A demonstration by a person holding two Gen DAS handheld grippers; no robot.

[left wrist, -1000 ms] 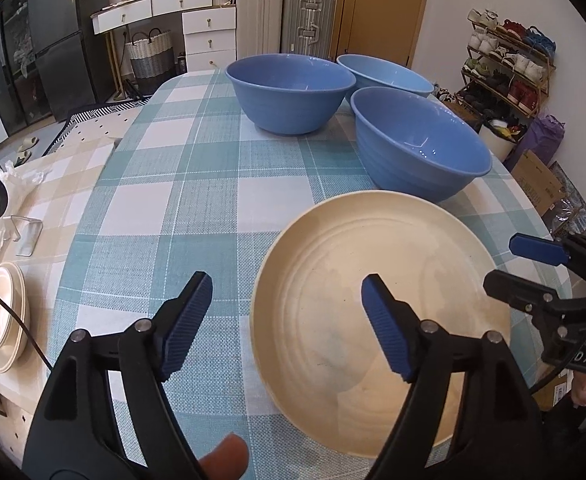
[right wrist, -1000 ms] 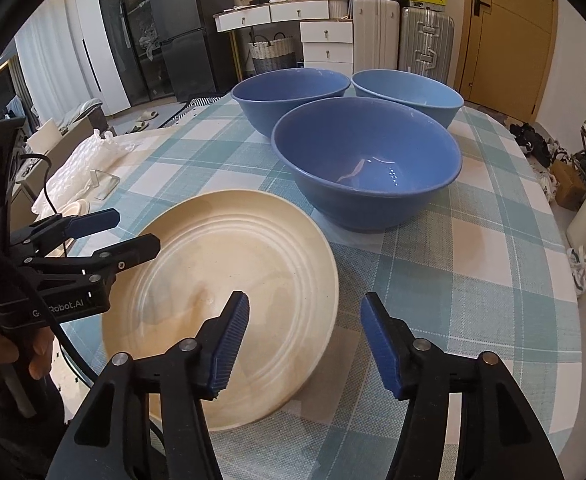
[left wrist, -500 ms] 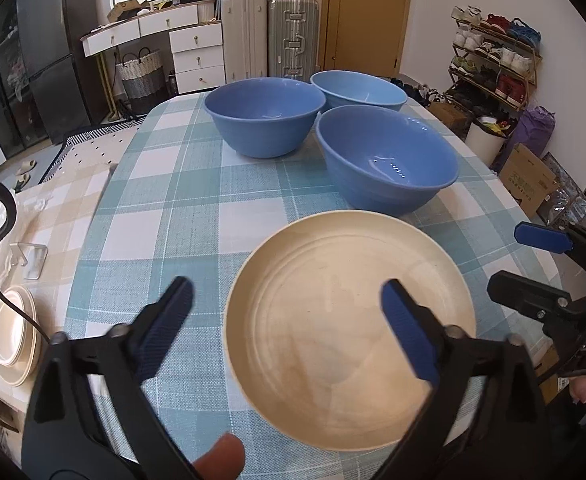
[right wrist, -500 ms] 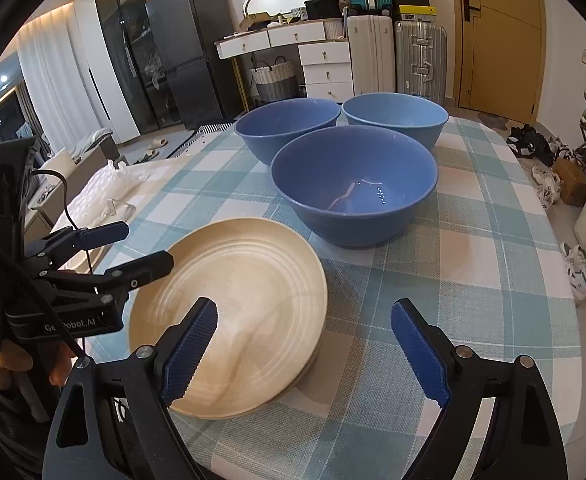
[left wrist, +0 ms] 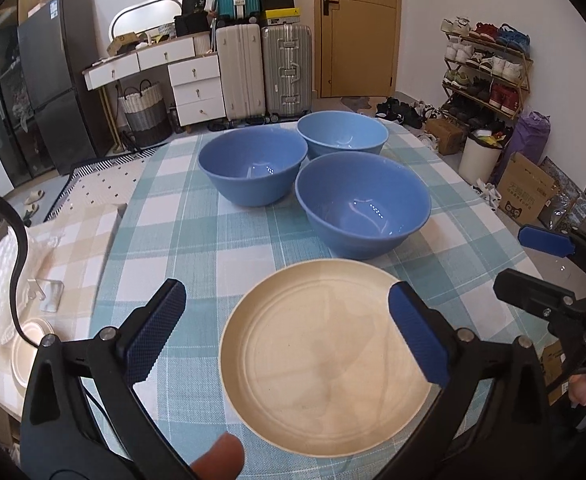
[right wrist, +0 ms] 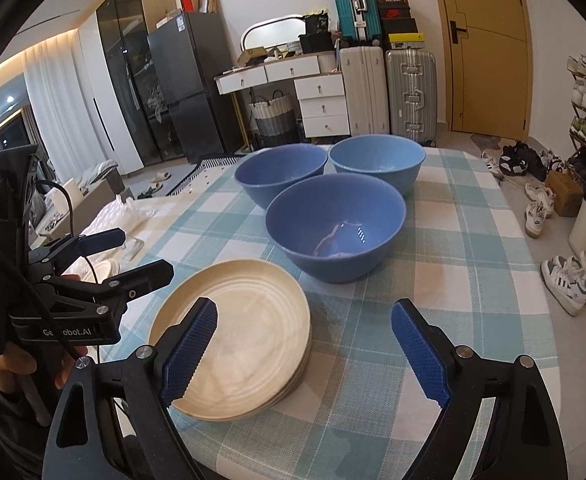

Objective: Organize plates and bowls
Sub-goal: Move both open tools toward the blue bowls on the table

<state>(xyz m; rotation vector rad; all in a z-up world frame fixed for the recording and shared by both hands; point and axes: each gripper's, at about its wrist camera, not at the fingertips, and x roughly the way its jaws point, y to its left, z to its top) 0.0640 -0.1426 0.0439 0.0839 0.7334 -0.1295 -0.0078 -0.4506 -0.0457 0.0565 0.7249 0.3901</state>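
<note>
A stack of cream plates [left wrist: 325,360] [right wrist: 237,336] lies on the checked tablecloth near the front edge. Behind it stand three blue bowls: the nearest [left wrist: 363,212] [right wrist: 335,224], one at back left [left wrist: 253,168] [right wrist: 281,174] and a paler one at back right [left wrist: 343,136] [right wrist: 377,160]. My left gripper [left wrist: 287,334] [right wrist: 129,258] hovers open above the stack's left side, nothing between its fingers. My right gripper [right wrist: 305,354] [left wrist: 533,268] hovers open over the stack's right edge, also holding nothing. A fingertip shows at the bottom of the left wrist view.
A lower side surface left of the table carries small cream plates [left wrist: 29,344] and a clear stand [left wrist: 47,294]. Suitcases [left wrist: 265,68], a drawer unit and a fridge line the back wall. A shoe rack [left wrist: 485,72], bin and boxes stand right.
Both grippers have opened wider and lifted up and back from the plate stack. The plates and bowls have stayed where they were.
</note>
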